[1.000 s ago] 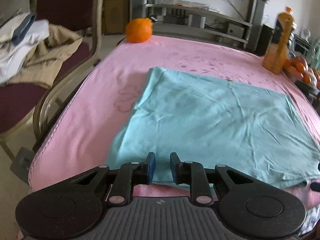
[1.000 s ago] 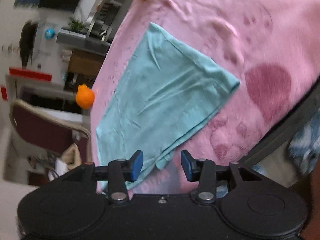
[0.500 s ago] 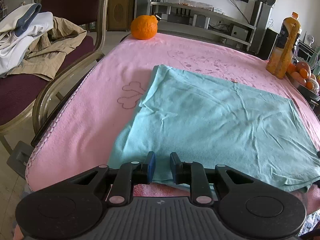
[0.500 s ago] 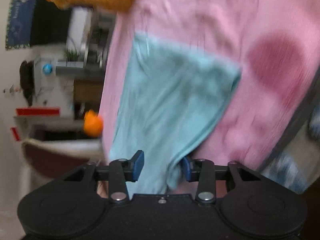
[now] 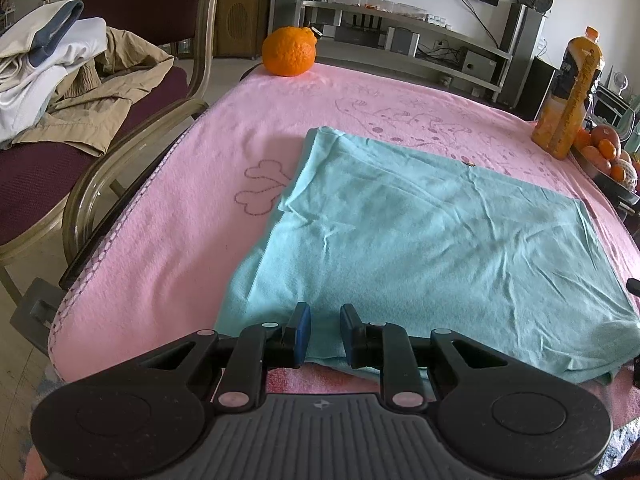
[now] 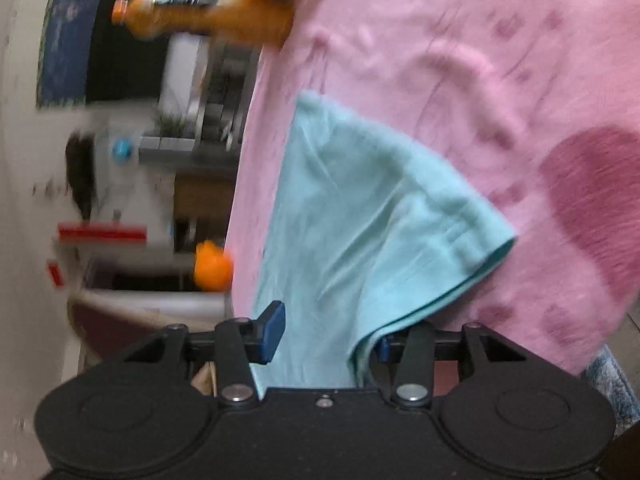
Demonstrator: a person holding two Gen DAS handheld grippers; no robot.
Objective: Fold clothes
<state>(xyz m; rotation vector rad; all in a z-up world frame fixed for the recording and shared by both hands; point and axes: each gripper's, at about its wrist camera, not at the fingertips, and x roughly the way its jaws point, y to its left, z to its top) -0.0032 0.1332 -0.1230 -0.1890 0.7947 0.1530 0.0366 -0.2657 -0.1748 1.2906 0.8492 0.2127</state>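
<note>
A light blue-green garment, already folded into a rough rectangle, lies flat on a pink towel-like cover spread over a table, filling the centre and right of the left wrist view. The left gripper sits at the lower middle of that view, over the garment's near hem; its blue-padded fingers stand a narrow gap apart with cloth seen between them, and whether they pinch it cannot be told. In the blurred, tilted right wrist view, the right gripper at the bottom has its fingers partly apart with a doubled corner of the garment running down between them; the pads do not appear to press on it. The cloth looks thin, soft and limp, creasing easily, so it should weigh little but sag and slip out of shape if lifted by one point. Taking hold at the two near corners, catching every layer, seems the safest way to carry the next fold. An orange sits at the table's far edge, a juice bottle at the upper right.
</note>
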